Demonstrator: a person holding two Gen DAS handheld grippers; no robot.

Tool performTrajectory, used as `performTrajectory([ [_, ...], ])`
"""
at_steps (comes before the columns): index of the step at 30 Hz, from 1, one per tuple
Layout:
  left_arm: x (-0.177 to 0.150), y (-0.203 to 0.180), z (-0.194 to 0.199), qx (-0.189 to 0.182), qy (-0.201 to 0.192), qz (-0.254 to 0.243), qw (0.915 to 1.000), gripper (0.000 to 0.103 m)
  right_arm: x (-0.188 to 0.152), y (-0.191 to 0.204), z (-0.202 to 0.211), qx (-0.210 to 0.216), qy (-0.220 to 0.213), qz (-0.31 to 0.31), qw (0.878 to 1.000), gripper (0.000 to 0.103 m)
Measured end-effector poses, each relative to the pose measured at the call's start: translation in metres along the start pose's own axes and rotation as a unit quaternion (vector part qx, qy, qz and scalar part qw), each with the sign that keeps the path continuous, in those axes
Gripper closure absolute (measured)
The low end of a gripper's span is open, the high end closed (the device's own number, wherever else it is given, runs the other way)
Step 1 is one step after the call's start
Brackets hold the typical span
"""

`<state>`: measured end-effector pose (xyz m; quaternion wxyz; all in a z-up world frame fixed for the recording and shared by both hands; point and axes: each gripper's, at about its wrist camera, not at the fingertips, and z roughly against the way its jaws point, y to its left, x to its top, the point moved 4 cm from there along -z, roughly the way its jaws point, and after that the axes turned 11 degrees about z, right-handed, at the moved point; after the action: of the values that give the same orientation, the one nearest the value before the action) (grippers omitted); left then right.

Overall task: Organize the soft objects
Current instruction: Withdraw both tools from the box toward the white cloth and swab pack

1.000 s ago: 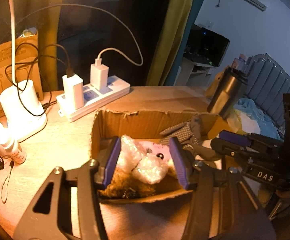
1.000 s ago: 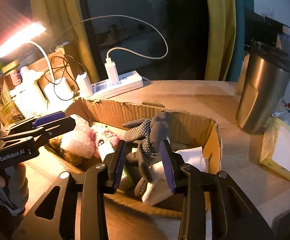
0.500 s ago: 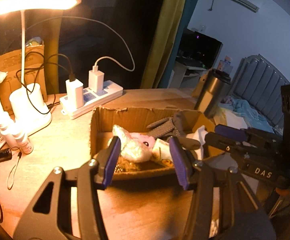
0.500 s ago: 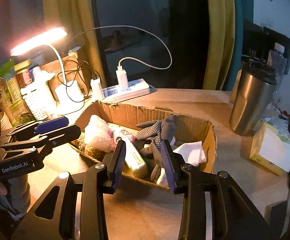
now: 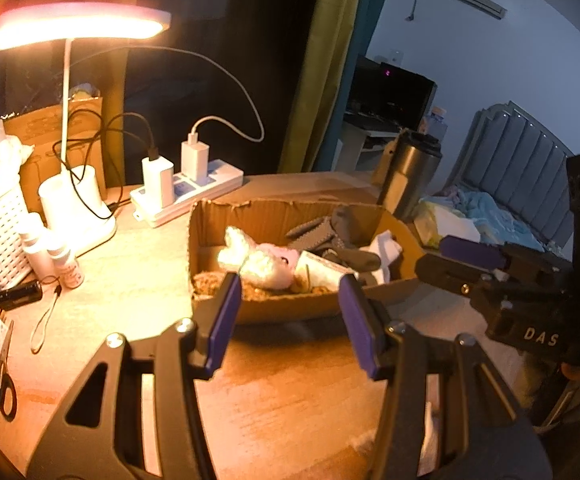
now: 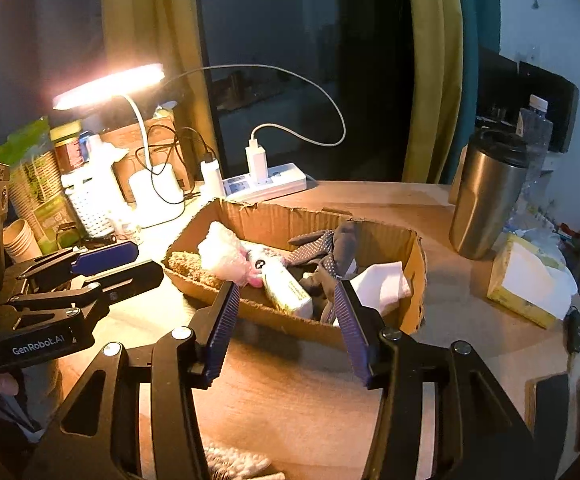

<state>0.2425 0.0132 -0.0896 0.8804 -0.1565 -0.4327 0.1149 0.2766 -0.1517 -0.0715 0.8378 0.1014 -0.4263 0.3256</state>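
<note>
Two pairs of tongs, left (image 5: pixel 290 320) and right (image 6: pixel 284 330), hover with jaws apart and empty near a cardboard box (image 6: pixel 290 322) on the counter (image 6: pixel 290 400). Inside lie a fluffy white plush (image 6: pixel 222 254), dotted grey gloves (image 6: pixel 321 248) and a white sock (image 6: pixel 383 286): judged light, limp and compressible, best pinched at a raised fold. Lower layers stay hidden; another white soft item (image 6: pixel 234 462) is cut off nearest.

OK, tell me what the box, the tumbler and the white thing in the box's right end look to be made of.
Box: corrugated cardboard, matte brown; the top edges are torn and ragged.
Tumbler: probably brushed stainless steel, with a dull sheen down its side; the dark lid looks like plastic.
White thing: soft knit fabric, likely a cotton sock, going by its limp folds and matte surface.
</note>
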Motion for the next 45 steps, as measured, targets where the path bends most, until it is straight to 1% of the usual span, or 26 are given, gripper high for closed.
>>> performTrajectory([
  [7,-0.014,-0.004,0.013,0.003,0.004,-0.010,0.9999,0.051,-0.008,0.008,0.014,-0.002,-0.002,0.001,1.000,0.050],
  [17,-0.035,-0.004,0.034,0.009,0.006,-0.006,0.9999,0.050,-0.030,0.022,0.039,-0.003,-0.011,-0.007,1.000,0.050],
  [23,-0.048,-0.005,0.043,0.014,0.014,-0.006,0.9998,0.050,-0.045,0.032,0.055,-0.003,-0.014,-0.009,1.000,0.050],
  [28,-0.053,-0.006,0.056,0.018,0.006,-0.005,0.9998,0.050,-0.057,0.038,0.067,-0.009,-0.014,-0.014,1.000,0.050],
  [30,-0.057,-0.005,0.059,0.014,0.006,-0.003,0.9999,0.050,-0.060,0.040,0.072,-0.011,-0.017,-0.016,1.000,0.050],
  [35,-0.070,-0.006,0.067,0.011,0.005,-0.003,0.9999,0.050,-0.071,0.048,0.081,-0.012,-0.019,-0.014,1.000,0.050],
  [37,-0.076,-0.007,0.071,0.013,0.003,-0.010,0.9999,0.050,-0.076,0.053,0.082,-0.012,-0.017,-0.013,1.000,0.050],
  [41,-0.086,-0.009,0.074,0.011,0.017,-0.020,0.9996,0.050,-0.081,0.061,0.084,-0.015,-0.009,-0.007,1.000,0.050],
  [45,-0.100,-0.006,0.076,0.006,0.031,-0.014,0.9994,0.050,-0.089,0.068,0.086,-0.015,-0.006,-0.002,1.000,0.050],
])
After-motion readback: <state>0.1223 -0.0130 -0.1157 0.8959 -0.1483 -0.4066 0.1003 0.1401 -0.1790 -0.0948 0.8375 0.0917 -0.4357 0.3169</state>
